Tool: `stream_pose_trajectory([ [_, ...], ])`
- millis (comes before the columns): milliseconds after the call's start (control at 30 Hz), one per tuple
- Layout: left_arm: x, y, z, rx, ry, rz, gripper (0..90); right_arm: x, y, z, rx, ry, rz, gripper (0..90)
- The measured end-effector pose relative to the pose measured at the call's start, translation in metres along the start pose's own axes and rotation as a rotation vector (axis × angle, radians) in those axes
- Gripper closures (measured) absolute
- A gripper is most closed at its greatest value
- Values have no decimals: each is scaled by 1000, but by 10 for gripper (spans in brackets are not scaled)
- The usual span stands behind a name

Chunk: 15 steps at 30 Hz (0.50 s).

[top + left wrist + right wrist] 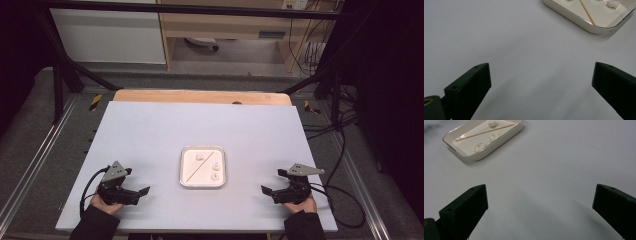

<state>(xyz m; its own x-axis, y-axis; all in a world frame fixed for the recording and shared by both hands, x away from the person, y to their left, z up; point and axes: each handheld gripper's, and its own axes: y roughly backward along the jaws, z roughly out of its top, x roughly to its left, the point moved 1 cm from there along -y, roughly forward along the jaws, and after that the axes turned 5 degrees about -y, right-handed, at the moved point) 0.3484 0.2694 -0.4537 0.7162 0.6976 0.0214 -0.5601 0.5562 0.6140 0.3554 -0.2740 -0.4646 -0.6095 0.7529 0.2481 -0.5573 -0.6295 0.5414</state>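
So looking down from the high view, the person is resting both hands near the front edge of the white table [150,130], the left gripper [141,192] sitting off to one side and the right gripper [266,190] off to the other, both pointing inward at the little white tray [183,167] parked between them, well apart from either one. Inside the tray a thin wooden skewer [200,166] is lying corner to corner, with three small white lumps [215,167] scattered around it, marshmallow-ish or dough bits, honestly too small to call. In the left gripper view, the jaws are standing wide apart with nothing but bare table between them, and a corner of the tray with the end of the skewer is peeking in at the top right. In the right gripper view it's the same deal: jaws spread wide, gripping nothing, tray sitting up in the top left with the skewer and the lumps in it. My read is that nothing's really underway yet, this is the get-ready bit before the reach. Next move is probably one gripper heading in for the skewer, which is lying flat on the tray floor, so it's going to need a low, careful pinch, likely with the other gripper steadying the tray.
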Motion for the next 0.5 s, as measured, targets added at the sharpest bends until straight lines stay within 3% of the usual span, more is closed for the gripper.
stream_pose_trajectory([
  [500, -5, -3, 5, 4, -10, -7, 26, 1, 0, 0, 6, 4, 2, 7],
])
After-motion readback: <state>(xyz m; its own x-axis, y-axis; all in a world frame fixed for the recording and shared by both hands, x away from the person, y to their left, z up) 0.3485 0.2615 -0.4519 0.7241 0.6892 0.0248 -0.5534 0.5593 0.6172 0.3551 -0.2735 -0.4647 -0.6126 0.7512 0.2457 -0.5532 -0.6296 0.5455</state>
